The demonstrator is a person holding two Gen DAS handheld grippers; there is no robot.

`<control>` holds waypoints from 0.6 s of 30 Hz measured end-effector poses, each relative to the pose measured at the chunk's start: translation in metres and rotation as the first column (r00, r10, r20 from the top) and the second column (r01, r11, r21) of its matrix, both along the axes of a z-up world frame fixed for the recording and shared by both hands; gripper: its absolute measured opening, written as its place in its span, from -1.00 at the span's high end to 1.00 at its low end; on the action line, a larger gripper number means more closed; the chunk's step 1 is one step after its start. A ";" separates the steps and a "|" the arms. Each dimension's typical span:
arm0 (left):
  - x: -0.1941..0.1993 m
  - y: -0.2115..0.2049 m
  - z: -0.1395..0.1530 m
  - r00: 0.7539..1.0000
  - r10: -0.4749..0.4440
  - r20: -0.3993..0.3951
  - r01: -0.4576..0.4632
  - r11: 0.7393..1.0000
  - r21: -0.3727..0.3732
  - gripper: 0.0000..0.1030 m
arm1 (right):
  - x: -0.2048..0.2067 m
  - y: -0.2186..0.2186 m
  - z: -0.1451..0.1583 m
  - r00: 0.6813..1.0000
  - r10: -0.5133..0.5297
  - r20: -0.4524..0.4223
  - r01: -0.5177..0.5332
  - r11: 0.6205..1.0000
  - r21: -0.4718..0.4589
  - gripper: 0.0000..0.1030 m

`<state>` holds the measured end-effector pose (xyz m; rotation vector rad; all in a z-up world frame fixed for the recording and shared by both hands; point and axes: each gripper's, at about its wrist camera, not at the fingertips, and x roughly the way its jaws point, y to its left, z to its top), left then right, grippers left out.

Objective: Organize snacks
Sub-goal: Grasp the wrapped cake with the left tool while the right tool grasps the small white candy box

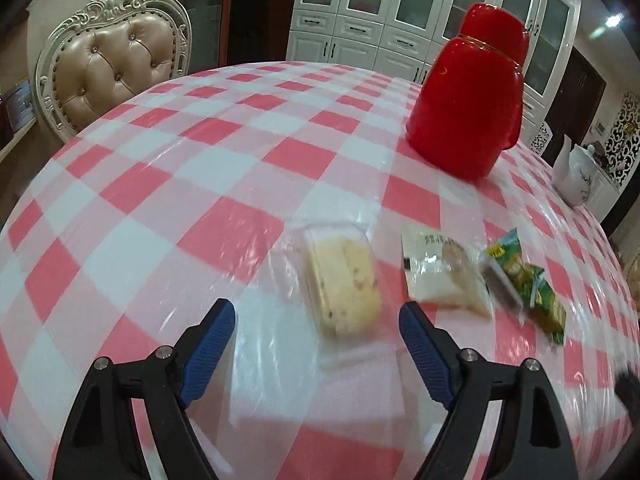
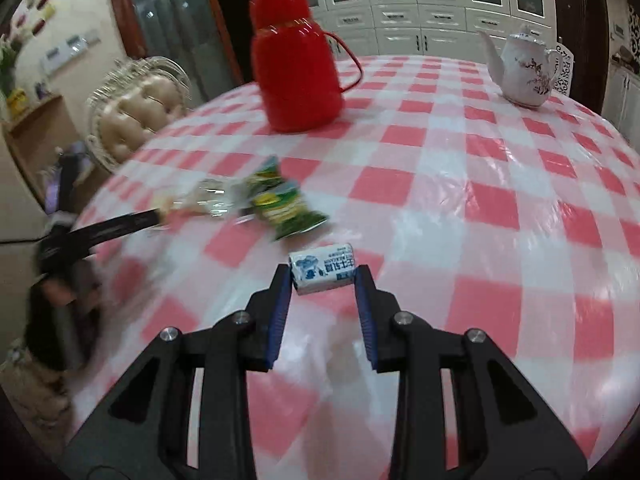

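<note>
Left gripper [image 1: 316, 320]: jaws released and wide, nothing between the pads. It is angled down at the checked table [image 1: 168, 184]. The wrapped cake slice [image 1: 340, 280] lies just beyond the fingertips, at about twelve o'clock from them and flat on the cloth; the wide gape suits the slice's breadth, so I judge this to be the next item for pickup.

At two o'clock from the left gripper a clear-and-white packet [image 1: 444, 272] overlaps a dark strip, and a green packet [image 1: 532, 284] is close beside it. These three sit as a loose cluster, probably the collection point. The red flask [image 1: 468, 100] stands well beyond, at one o'clock.

Right gripper [image 2: 323, 272]: jaws clenched on a small white-and-blue candy [image 2: 322, 269], pinched by its short ends at the fingertips. Whether it is clear of the cloth cannot be told. The green packet [image 2: 286, 210] lies at eleven o'clock from it; the teapot [image 2: 520, 68] at two o'clock, well apart.

Assessment: sorting is partway done.
</note>
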<state>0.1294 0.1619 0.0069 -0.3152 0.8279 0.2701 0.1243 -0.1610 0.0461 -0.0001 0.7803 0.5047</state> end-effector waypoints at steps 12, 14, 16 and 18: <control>0.011 -0.009 0.001 0.992 0.097 -0.082 -0.082 0.983 0.165 0.28 | -0.019 0.010 -0.015 0.998 0.032 -0.045 -0.031 0.999 0.033 0.29; 0.005 -0.002 0.003 0.991 0.078 -0.109 -0.062 0.987 0.147 0.28 | -0.019 0.010 -0.017 0.998 0.033 -0.044 -0.032 0.999 0.019 0.29; -0.004 0.001 0.004 0.990 0.049 -0.131 -0.032 0.991 0.129 0.28 | -0.019 0.009 -0.020 0.998 0.036 -0.042 -0.036 0.999 0.004 0.29; -0.010 0.003 0.003 0.992 0.038 -0.117 -0.023 0.992 0.124 0.23 | -0.018 0.008 -0.020 0.998 0.036 -0.046 -0.036 0.999 0.003 0.29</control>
